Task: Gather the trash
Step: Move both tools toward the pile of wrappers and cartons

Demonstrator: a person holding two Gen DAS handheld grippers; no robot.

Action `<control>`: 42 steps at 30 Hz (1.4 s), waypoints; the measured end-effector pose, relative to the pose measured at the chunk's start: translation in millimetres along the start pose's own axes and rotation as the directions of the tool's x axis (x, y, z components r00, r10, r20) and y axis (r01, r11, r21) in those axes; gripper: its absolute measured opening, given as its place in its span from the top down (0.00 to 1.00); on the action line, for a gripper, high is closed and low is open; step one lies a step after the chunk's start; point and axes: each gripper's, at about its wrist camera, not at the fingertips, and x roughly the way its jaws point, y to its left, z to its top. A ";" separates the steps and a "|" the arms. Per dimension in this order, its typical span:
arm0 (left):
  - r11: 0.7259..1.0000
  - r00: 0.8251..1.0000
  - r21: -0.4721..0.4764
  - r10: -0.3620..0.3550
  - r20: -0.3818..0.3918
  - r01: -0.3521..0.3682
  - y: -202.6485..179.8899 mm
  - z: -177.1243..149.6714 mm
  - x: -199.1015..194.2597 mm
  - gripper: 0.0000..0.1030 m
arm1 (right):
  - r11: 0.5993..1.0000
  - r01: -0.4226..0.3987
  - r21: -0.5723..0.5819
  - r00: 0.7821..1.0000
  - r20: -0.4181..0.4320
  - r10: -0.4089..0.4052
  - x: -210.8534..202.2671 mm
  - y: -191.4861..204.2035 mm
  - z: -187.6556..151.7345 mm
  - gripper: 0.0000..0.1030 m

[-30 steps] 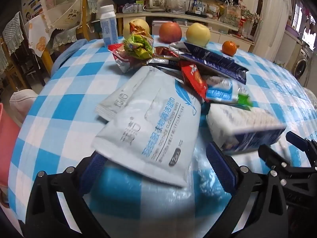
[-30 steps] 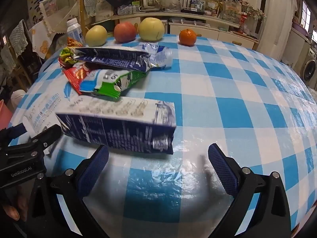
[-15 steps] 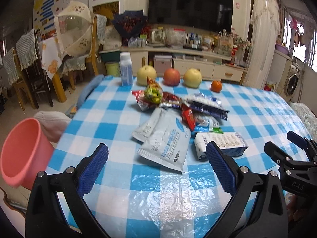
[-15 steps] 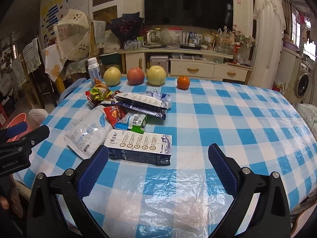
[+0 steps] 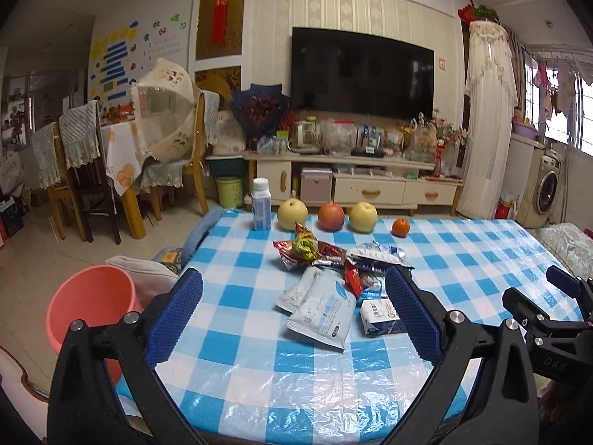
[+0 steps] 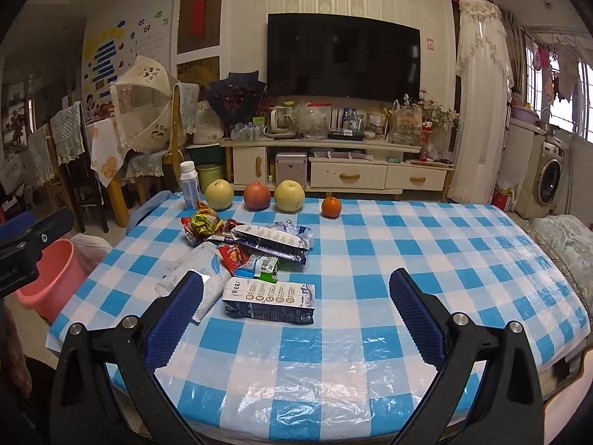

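Wrappers [image 5: 335, 267] untouched near table [image 5: 259, 382] centre, both claws [image 5: 292, 319] [image 6: 292, 315] wide and empty; next, probably closing on milk carton [image 6: 268, 298] for pink bucket [image 5: 89, 307].

The right gripper [image 5: 556, 319], seen at the edge of the left wrist view, carries the letters "DAS" on its black body. The carton [image 6: 268, 298], the white pouch [image 5: 320, 313] and the wall posters [image 6: 144, 37] carry print too small to read.
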 end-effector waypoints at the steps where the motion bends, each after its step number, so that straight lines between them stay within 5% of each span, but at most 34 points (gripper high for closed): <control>1: 1.000 1.000 -0.008 0.002 0.017 -0.001 3.2 0.7 -5.8 0.03 | 1.000 0.002 -0.008 1.000 0.009 -0.002 -4.9 2.0 0.9 0.04; 18: 0.987 0.991 -0.152 -0.021 0.135 0.042 28.6 4.8 -48.1 0.03 | 0.999 0.005 -0.044 0.993 0.118 0.000 -59.3 15.5 12.9 0.04; 42: 1.000 0.993 -0.012 -0.017 0.115 0.018 2.6 -3.2 -47.0 0.03 | 0.999 -0.016 -0.036 0.981 0.191 0.023 -69.9 12.8 3.6 0.04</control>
